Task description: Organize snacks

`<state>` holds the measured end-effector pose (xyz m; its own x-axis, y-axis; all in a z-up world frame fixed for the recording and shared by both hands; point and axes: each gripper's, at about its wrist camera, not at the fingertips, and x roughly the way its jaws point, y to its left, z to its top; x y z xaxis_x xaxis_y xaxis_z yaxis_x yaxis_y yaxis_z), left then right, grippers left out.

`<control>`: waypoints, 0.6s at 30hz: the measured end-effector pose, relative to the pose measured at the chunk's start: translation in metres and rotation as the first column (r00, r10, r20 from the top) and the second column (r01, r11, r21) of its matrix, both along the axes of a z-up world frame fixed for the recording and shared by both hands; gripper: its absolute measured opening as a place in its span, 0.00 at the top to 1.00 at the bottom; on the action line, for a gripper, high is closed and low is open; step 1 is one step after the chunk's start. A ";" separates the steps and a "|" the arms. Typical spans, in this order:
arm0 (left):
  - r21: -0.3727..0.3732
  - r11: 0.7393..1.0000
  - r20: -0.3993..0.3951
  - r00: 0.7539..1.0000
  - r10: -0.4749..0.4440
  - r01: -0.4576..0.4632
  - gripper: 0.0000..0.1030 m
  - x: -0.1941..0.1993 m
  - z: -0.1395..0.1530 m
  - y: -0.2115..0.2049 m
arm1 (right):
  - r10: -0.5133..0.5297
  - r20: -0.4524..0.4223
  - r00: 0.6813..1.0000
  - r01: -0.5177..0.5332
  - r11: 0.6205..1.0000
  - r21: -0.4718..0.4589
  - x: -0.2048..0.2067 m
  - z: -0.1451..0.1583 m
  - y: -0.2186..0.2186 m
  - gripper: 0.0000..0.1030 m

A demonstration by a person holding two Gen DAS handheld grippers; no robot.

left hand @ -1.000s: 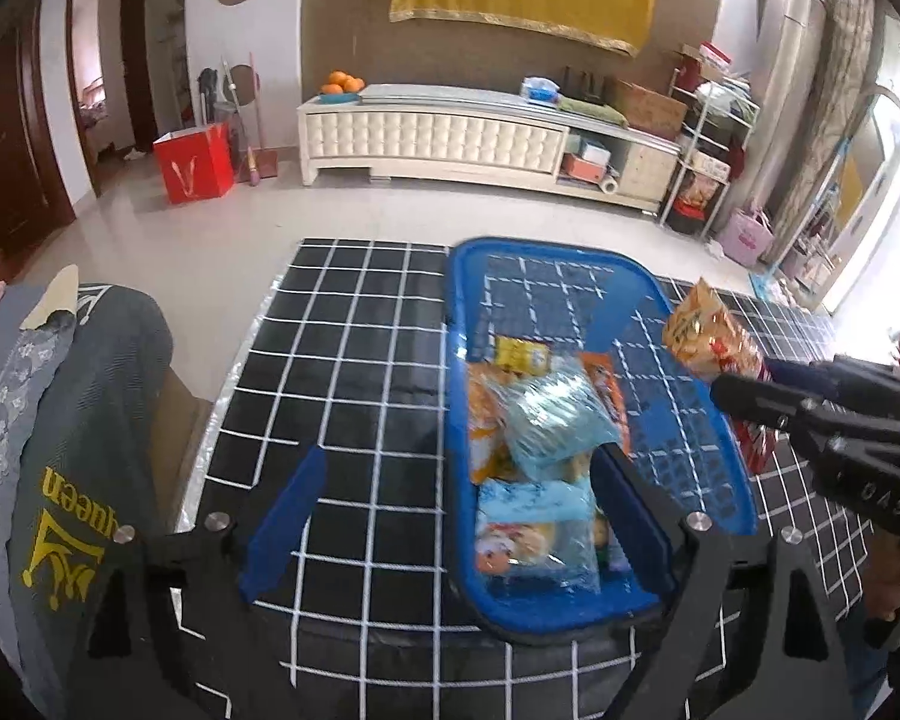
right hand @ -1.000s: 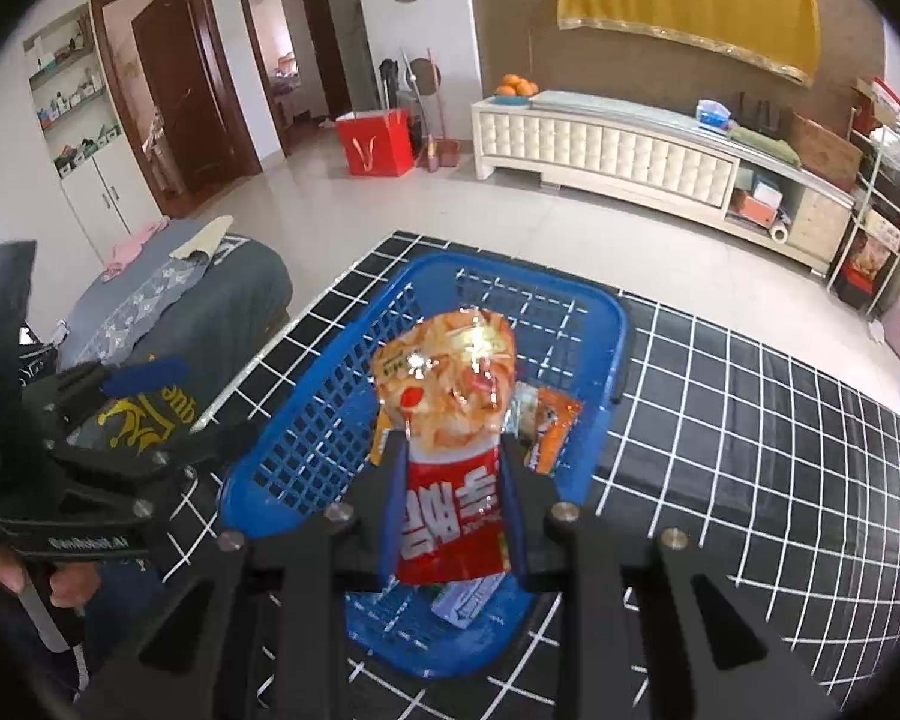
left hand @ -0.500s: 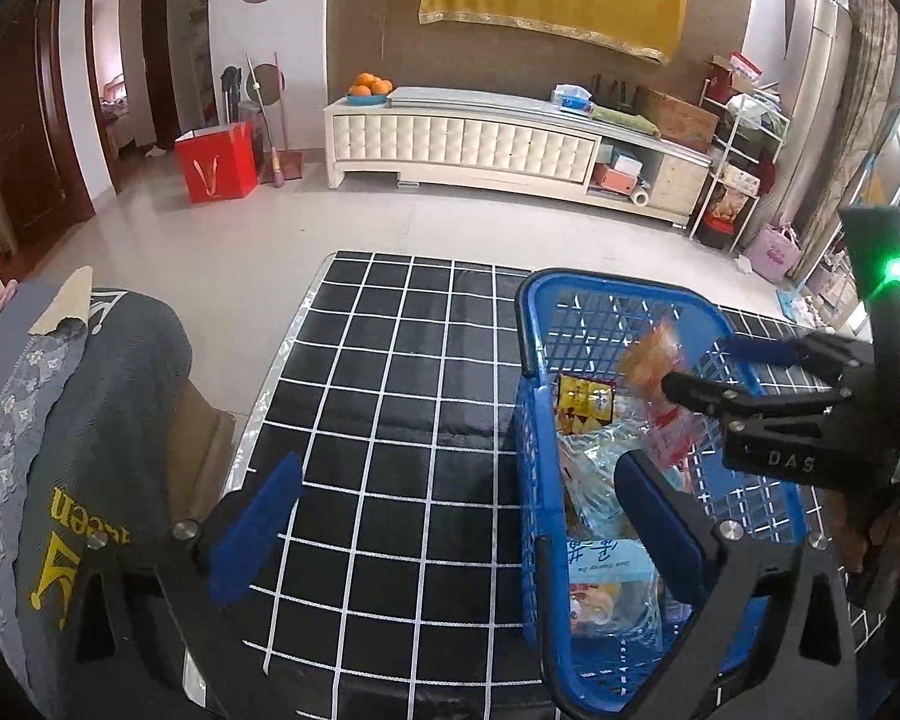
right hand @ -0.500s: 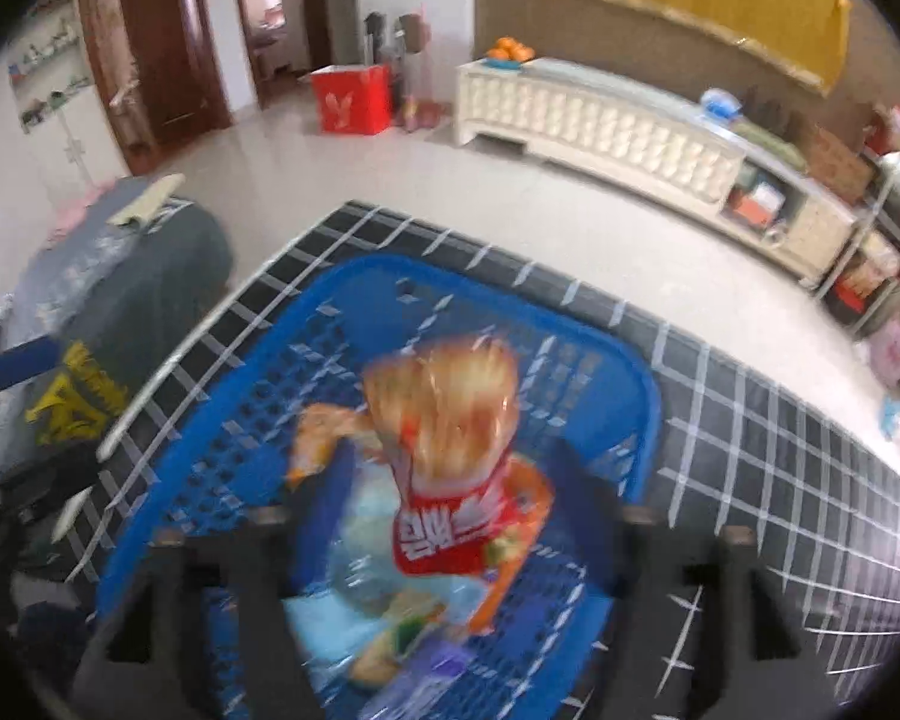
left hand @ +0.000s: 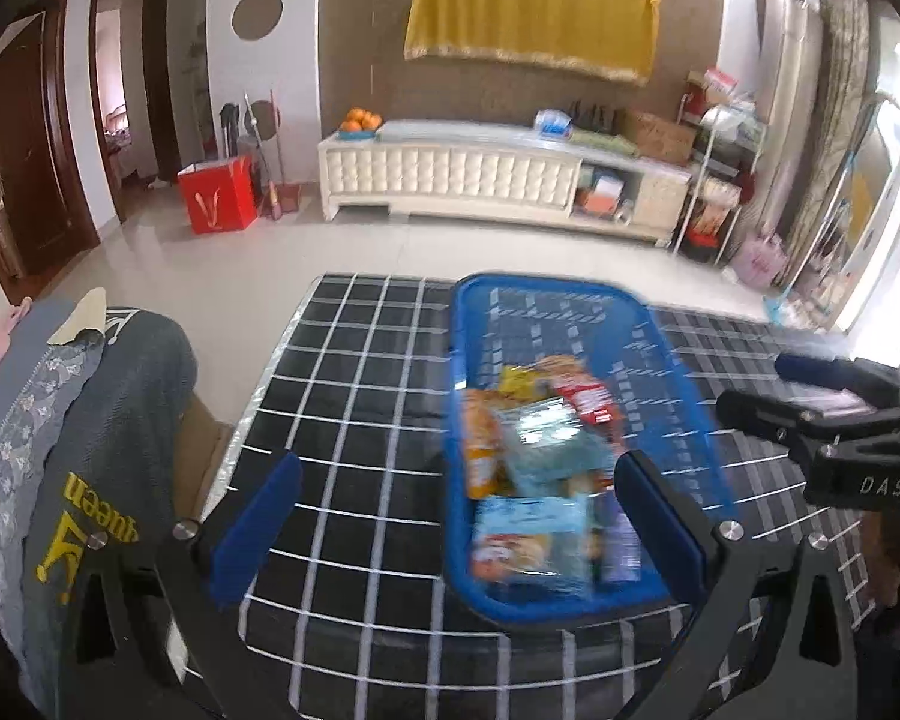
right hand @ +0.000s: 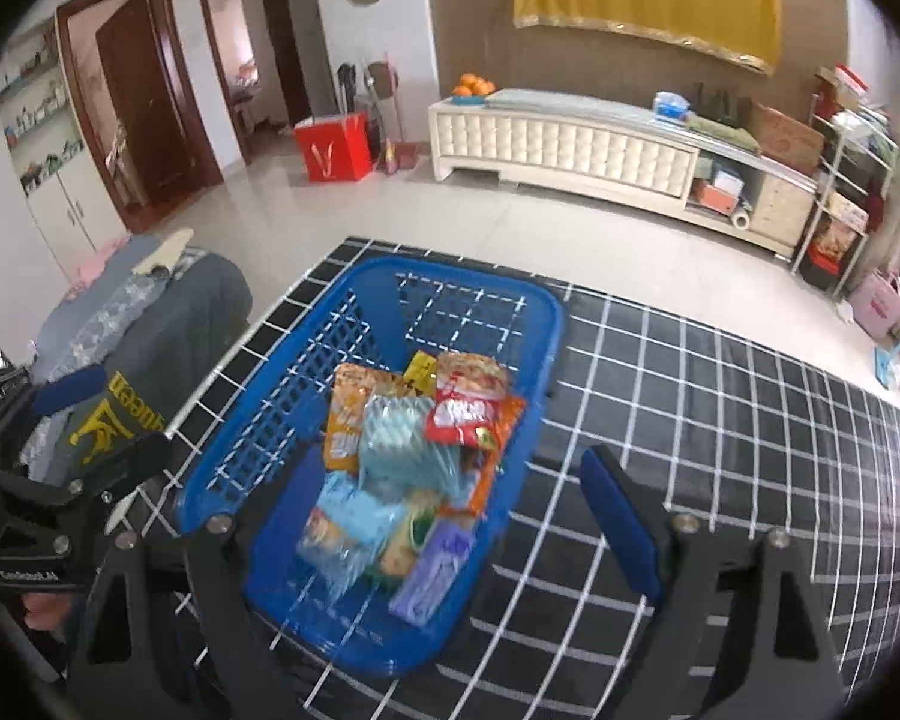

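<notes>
A blue plastic basket (left hand: 678,396) stands on the table's black cloth with its white grid (left hand: 342,420). It holds several snack packets. A red and orange snack bag (right hand: 471,405) lies on top of them toward the far end, and it also shows in the left wrist view (left hand: 588,399). My right gripper (right hand: 420,534) is open and empty over the basket's near end (right hand: 282,420). My left gripper (left hand: 459,519) is open and empty too, straddling the basket's near left corner. Each gripper shows in the other's view: the right gripper (left hand: 753,384) beside the basket's right side, the left gripper (right hand: 108,420) by its left side.
Grey clothing with yellow lettering (left hand: 108,450) is draped over a seat close to the table's left edge. The black cloth (right hand: 720,420) stretches wide to the right of the basket. A white cabinet (left hand: 480,180) and a red bag (left hand: 216,201) stand far back on the floor.
My right gripper opened and let go of the red and orange snack bag, which now lies in the basket. The gripper drew back toward the near end. My left gripper shifted sideways.
</notes>
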<state>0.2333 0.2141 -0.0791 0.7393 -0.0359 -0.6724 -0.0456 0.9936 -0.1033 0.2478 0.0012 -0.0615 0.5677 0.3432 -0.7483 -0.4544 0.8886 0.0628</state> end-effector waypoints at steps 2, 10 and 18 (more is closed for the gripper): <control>-0.005 1.000 0.024 1.000 0.001 -0.001 0.00 -0.017 0.010 -0.009 | -0.015 0.013 1.000 0.015 1.000 0.002 -0.013 0.007 -0.008 0.12; -0.020 1.000 0.135 0.991 0.015 -0.012 0.00 -0.088 0.037 -0.048 | -0.111 0.130 0.985 0.107 0.994 0.038 -0.079 0.035 -0.053 0.07; -0.024 1.000 0.181 0.983 -0.002 0.006 0.00 -0.152 0.040 -0.081 | -0.180 0.352 0.919 0.190 0.982 0.007 -0.162 0.050 -0.070 0.00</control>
<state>0.0808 0.1332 -0.0396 0.8485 -0.0539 -0.5264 -0.0198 0.9909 -0.1333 0.0857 -0.0691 -0.0118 0.8460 0.1894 -0.4983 -0.2704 0.9581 -0.0950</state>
